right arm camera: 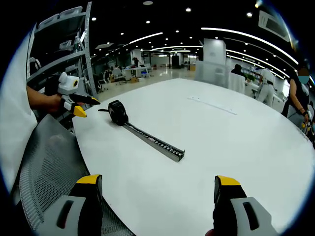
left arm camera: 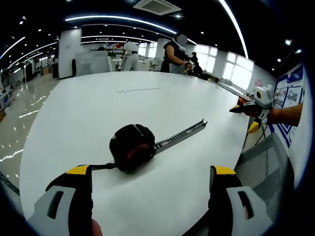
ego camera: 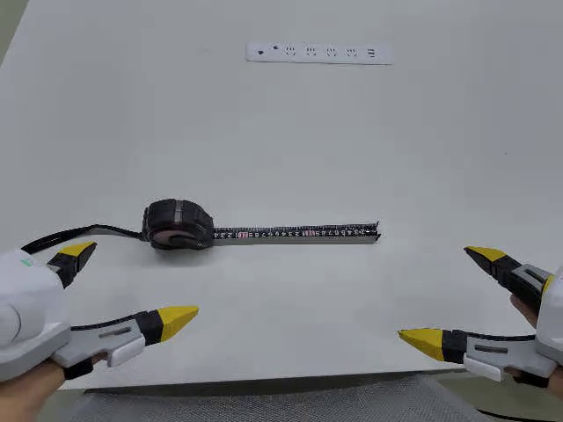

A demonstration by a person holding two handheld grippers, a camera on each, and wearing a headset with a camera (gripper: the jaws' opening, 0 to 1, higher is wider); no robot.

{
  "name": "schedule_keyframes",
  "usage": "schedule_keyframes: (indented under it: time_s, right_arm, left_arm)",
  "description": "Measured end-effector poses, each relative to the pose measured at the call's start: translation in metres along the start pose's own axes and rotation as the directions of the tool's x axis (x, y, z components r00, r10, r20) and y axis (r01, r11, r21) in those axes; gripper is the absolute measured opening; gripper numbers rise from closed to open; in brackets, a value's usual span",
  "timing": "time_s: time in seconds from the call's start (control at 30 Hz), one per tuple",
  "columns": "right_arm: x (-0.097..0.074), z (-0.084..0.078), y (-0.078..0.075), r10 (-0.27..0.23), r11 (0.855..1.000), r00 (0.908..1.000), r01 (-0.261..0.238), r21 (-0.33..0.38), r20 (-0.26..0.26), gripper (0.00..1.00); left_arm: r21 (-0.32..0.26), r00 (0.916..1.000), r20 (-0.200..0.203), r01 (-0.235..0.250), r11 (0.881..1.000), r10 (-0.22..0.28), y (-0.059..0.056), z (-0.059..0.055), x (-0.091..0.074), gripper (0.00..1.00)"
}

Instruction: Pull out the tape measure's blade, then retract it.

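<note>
A black tape measure point(ego camera: 178, 225) lies on the white table point(ego camera: 281, 132), its blade point(ego camera: 295, 233) pulled out to the right and lying flat; its black strap trails off to the left. In the left gripper view the tape measure point(left arm camera: 132, 146) sits just ahead of the jaws, the blade point(left arm camera: 179, 135) running away to the right. In the right gripper view the blade's end hook point(right arm camera: 178, 155) is nearest and the case point(right arm camera: 117, 111) farther off. My left gripper point(ego camera: 130, 288) is open near the front edge, below the case. My right gripper point(ego camera: 450, 294) is open, right of the blade's end. Neither touches anything.
A white power strip point(ego camera: 318, 53) lies flat at the far side of the table. The table's front edge point(ego camera: 264, 380) runs just under both grippers, with a grey mesh chair back point(ego camera: 246, 403) below it. People stand at other tables far behind.
</note>
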State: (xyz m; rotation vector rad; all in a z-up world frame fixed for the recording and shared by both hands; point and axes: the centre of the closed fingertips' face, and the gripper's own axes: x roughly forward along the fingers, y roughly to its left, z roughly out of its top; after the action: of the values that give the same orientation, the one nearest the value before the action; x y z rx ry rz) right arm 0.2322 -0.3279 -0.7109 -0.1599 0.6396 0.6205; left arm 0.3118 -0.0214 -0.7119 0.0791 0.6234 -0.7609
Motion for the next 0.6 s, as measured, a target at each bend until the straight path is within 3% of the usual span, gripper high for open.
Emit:
schedule_keyframes:
  time_s: [0.17, 0.6]
  right_arm:
    - [0.0, 0.0, -0.002, -0.003, 1.0, 1.0, 0.003, 0.003, -0.001, 0.95]
    - [0.001, 0.001, -0.003, 0.003, 1.0, 1.0, -0.003, 0.012, 0.005, 0.95]
  left_arm:
    - [-0.015, 0.9999, 0.01, 0.001, 1.0, 0.0, -0.001, 0.01, 0.014, 0.97]
    - [-0.043, 0.9997, 0.016, -0.017, 0.999, 0.018, 0.005, 0.022, 0.052, 0.96]
